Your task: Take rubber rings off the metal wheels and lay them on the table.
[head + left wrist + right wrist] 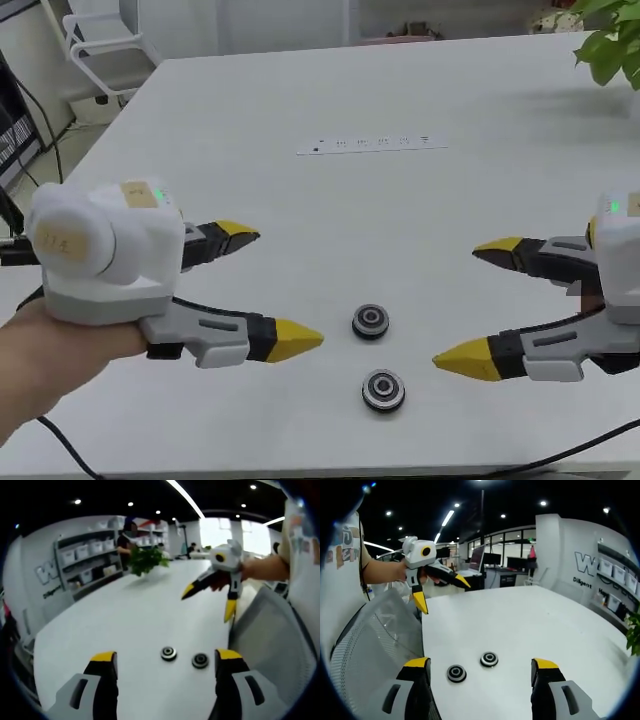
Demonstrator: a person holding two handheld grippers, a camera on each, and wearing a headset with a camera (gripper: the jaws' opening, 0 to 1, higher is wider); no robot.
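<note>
Two small metal wheels with black rubber rings lie flat on the white table (300, 90). The farther wheel (371, 321) (169, 653) (489, 659) sits just behind the nearer wheel (383, 390) (200, 660) (456, 672). My left gripper (275, 288) (166, 656) (444, 597) hovers open to the left of both wheels, yellow tips pointing at them. Facing it from the right, my right gripper (470, 303) (481, 663) (207, 606) is also open. Neither holds anything, and the wheels lie between the two pairs of tips.
A flush socket strip (370, 145) is set into the table's middle. A green plant (610, 40) stands at the far right corner. A white chair (100, 40) is beyond the far left edge. A black cable (60, 440) runs along the front edge.
</note>
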